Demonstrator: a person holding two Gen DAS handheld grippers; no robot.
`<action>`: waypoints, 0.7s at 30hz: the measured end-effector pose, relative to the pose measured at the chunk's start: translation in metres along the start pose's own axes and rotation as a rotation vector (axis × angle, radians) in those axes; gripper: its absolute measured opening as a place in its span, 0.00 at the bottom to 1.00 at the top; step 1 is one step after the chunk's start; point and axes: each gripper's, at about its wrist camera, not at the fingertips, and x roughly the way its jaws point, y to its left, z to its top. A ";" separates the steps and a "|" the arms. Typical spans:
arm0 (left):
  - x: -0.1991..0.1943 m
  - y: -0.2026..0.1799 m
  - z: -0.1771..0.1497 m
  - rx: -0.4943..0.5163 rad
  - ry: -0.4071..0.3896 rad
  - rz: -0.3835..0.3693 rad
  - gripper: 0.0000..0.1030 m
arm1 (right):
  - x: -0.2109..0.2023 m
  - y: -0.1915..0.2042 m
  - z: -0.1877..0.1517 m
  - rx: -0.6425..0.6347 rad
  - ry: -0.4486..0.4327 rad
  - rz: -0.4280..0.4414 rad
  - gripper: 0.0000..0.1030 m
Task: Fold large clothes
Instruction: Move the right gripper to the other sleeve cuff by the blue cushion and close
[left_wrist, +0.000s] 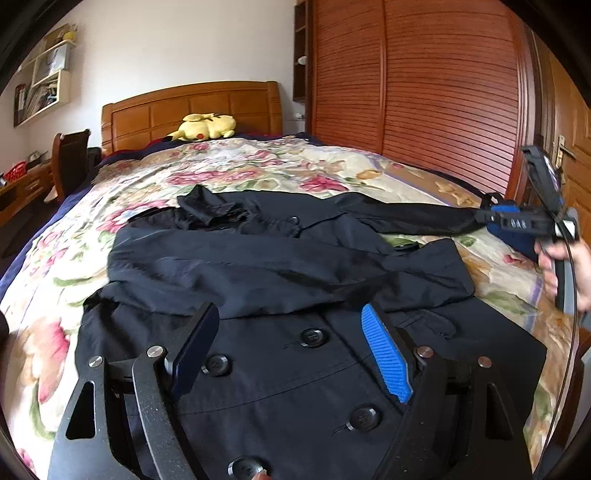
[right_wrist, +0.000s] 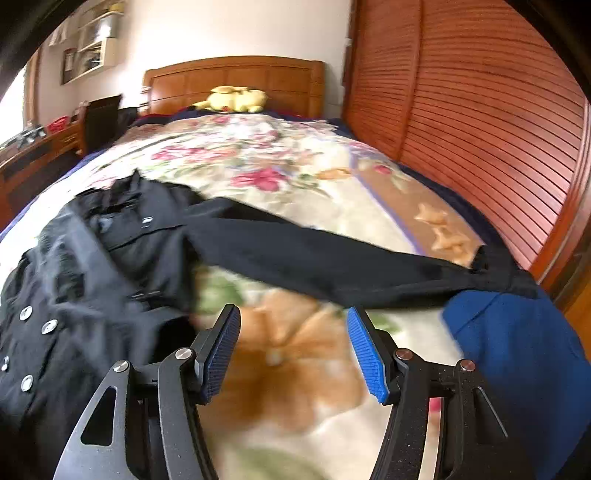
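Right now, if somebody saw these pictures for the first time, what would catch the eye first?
First, the dark double-breasted coat lying across the floral bedspread, one sleeve stretched toward the wooden wardrobe. Next, the yellow plush toy by the headboard. Both the left gripper and the right gripper are open and hold nothing.

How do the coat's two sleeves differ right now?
The left sleeve is folded across the coat's chest, lying on the body; the right sleeve stretches straight out sideways over the floral bedspread, unfolded. The left sleeve's cuff rests on the coat; the right sleeve's cuff reaches the bed's edge beside a blue cloth. Both are dark, and neither is gripped: both grippers are open.
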 end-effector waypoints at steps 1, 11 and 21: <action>0.001 -0.003 0.000 0.009 0.001 0.001 0.78 | 0.003 -0.007 0.002 0.007 0.002 -0.014 0.60; 0.022 -0.029 -0.001 0.050 0.039 -0.016 0.78 | 0.030 -0.079 0.049 0.059 0.064 -0.149 0.60; 0.029 -0.038 -0.006 0.068 0.062 -0.016 0.78 | 0.071 -0.128 0.079 0.123 0.189 -0.303 0.60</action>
